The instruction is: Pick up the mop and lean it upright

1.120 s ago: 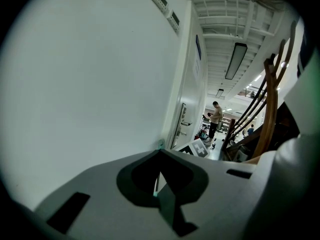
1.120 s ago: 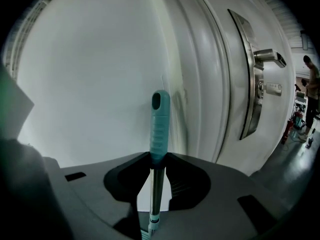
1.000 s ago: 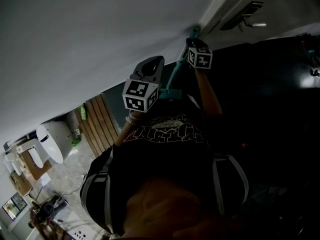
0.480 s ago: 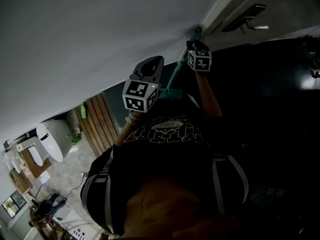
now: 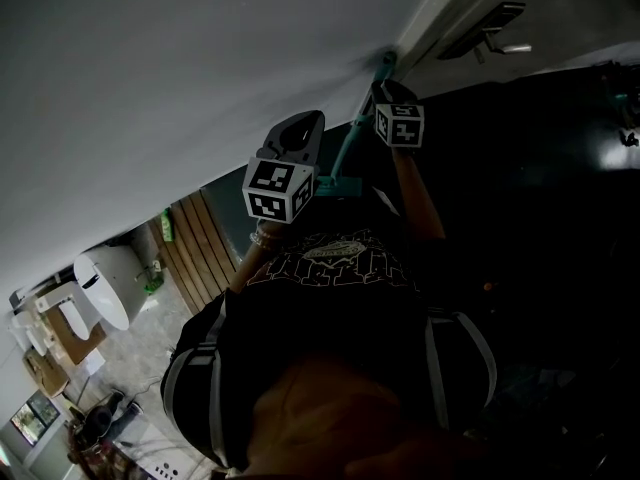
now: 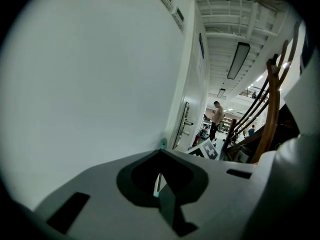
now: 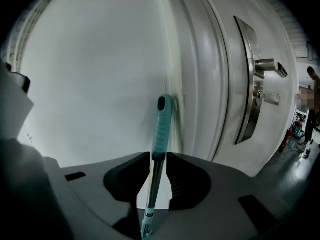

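Note:
The mop handle [image 7: 162, 124] has a teal grip on a metal shaft. Its tip rests against the white wall [image 7: 95, 84], right beside the door frame. My right gripper [image 7: 152, 184] is shut on the shaft just below the teal grip. In the head view the handle [image 5: 352, 133] slants from the wall corner down past both grippers. The right gripper [image 5: 395, 108] is high on it, the left gripper [image 5: 290, 163] lower. My left gripper [image 6: 160, 181] is shut, with the thin shaft showing in its notch. The mop head is hidden.
A white door [image 7: 240, 74] with a metal lever handle [image 7: 270, 66] stands just right of the mop's tip. A wooden stair rail [image 6: 270, 114] rises at the right of the left gripper view. A person [image 6: 216, 116] stands far down the corridor.

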Demonstrator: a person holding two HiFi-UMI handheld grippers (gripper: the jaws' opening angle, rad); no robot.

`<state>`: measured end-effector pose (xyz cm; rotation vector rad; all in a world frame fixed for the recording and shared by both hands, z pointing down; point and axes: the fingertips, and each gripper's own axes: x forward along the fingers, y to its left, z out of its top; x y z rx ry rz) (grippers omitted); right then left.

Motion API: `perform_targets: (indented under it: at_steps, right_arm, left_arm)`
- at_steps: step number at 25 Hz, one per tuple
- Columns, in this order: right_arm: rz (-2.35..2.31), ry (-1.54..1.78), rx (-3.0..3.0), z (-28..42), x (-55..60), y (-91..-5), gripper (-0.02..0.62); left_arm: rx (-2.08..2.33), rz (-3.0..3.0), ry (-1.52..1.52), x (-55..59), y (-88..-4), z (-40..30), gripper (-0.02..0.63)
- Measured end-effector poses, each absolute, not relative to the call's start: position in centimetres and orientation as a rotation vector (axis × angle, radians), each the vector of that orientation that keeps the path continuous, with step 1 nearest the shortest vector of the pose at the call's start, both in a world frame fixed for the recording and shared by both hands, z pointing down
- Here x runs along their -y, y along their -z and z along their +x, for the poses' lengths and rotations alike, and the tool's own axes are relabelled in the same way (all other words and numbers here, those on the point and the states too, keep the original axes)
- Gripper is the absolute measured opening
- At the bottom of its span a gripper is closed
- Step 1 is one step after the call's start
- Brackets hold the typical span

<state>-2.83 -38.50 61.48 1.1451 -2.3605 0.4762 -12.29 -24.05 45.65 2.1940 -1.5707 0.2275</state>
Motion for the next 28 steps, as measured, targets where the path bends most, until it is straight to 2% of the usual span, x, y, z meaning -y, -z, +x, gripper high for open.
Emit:
perform_targets:
  at_steps: [11, 20, 28]
  right_arm:
    - [1.130, -0.447, 2.446, -2.6, 36.7, -57.9, 0.107]
    - [1.112, -0.377, 2.523, -3.1, 34.5, -54.3, 0.035]
    - [1.083, -0.396, 2.604, -3.1, 32.0, -51.2, 0.020]
  left_arm:
    - [1.538, 2.225, -0.224, 23.9, -45.3, -11.4, 0.037]
    - [1.533, 2.237, -0.215, 23.5, -45.1, -11.1, 0.037]
    - [1.529, 2.248, -0.216, 23.0, -44.8, -10.6, 0.037]
